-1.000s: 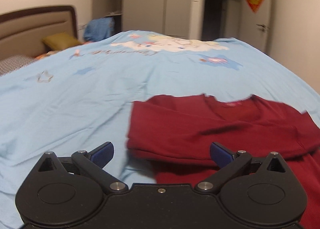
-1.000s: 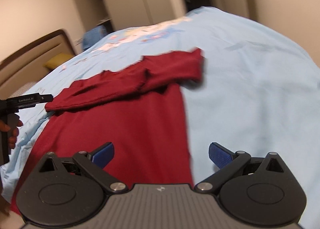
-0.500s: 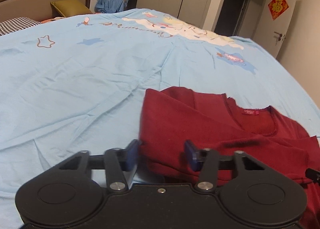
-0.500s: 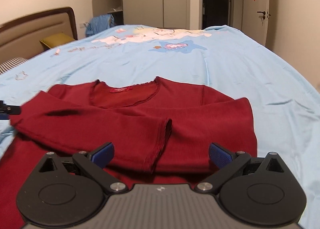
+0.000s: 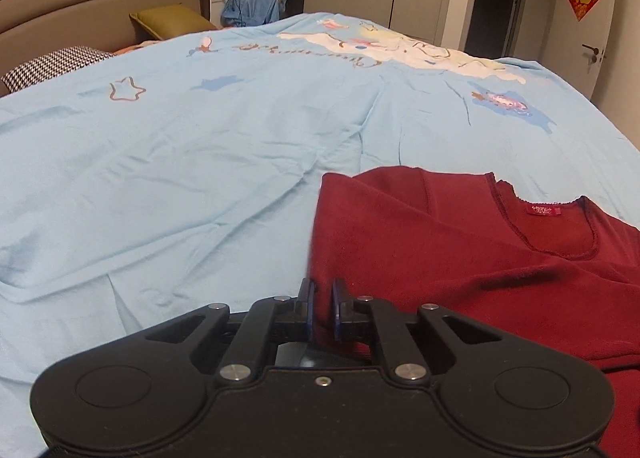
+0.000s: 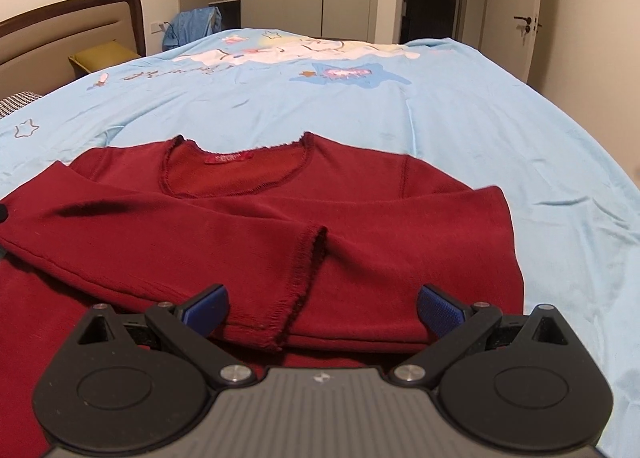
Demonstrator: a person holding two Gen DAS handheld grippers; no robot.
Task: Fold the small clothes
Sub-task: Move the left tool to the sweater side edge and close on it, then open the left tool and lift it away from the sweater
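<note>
A dark red long-sleeved shirt (image 5: pixel 460 250) lies flat on the light blue bed sheet (image 5: pixel 200 162), collar away from me. Both sleeves are folded across its chest. My left gripper (image 5: pixel 322 294) is shut on the shirt's left folded edge, with red cloth pinched between the blue pads. In the right wrist view the shirt (image 6: pixel 360 218) fills the foreground. A sleeve cuff (image 6: pixel 308 258) lies in the middle. My right gripper (image 6: pixel 322 300) hangs open just above the shirt's lower chest, its pads wide apart and holding nothing.
The sheet (image 6: pixel 520 130) stretches far beyond the shirt on all sides. A padded headboard (image 5: pixel 100 6), an olive pillow (image 5: pixel 172 20) and a checked pillow (image 5: pixel 56 66) are at far left. Blue clothing (image 5: pixel 256 4), wardrobes and a door (image 6: pixel 516 18) stand behind the bed.
The left jaws went from wide open to shut on the shirt's left edge. The right gripper swung round from the shirt's side to face its collar and stayed open.
</note>
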